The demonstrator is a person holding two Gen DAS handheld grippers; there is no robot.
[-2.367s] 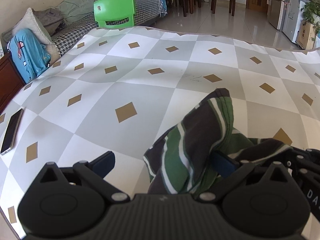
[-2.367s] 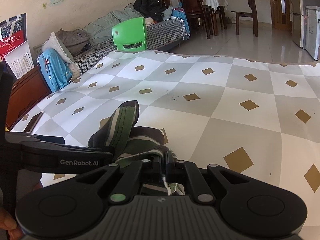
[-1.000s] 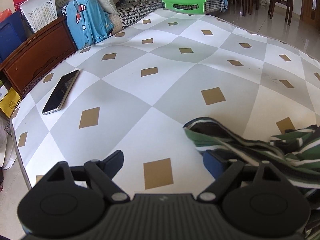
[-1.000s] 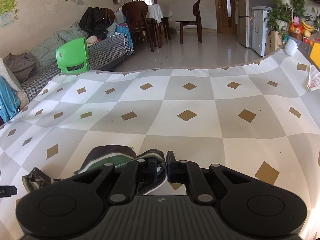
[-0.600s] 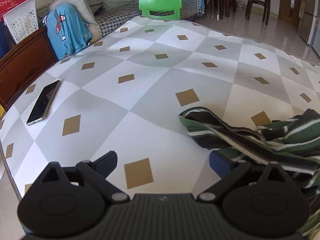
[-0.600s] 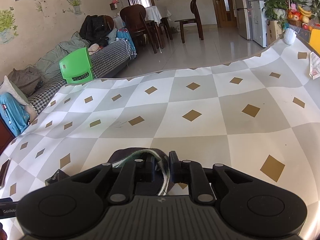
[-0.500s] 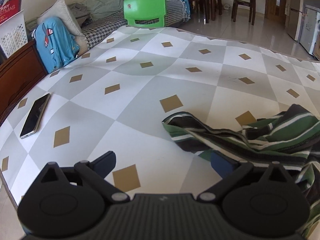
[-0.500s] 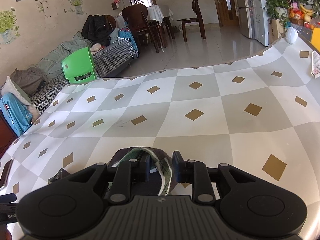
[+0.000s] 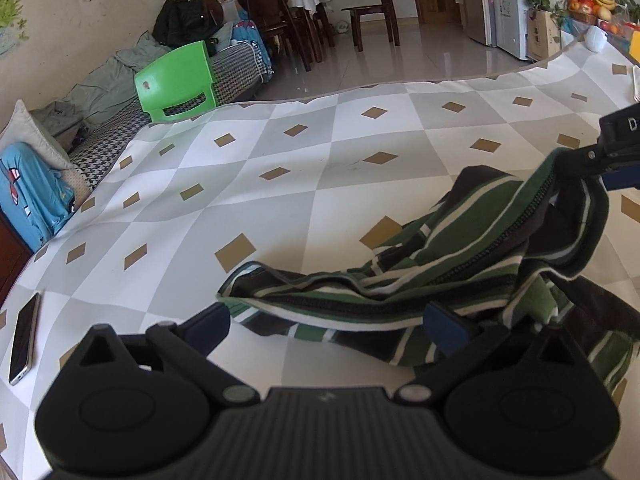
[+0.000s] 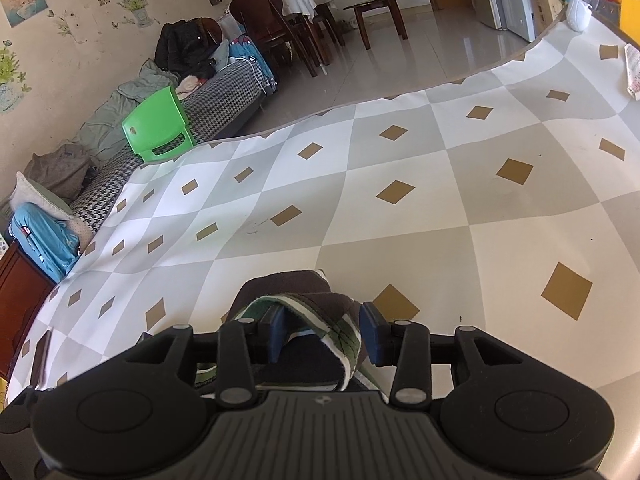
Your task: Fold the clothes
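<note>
Striped knit garment — crumpled, ribbed hems.

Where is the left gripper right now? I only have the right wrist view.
Observer: The left gripper is at the striped garment's near edge. Its jaws have just opened wide, and cloth lies loose between them.
Operator: Is my end off the table?
Observer: Yes. That end is raised at the right gripper, whose jaws have just been opening.
Operator: How does the rest lie?
Observer: It is bunched and unfolded on the table, between the two grippers.
</note>
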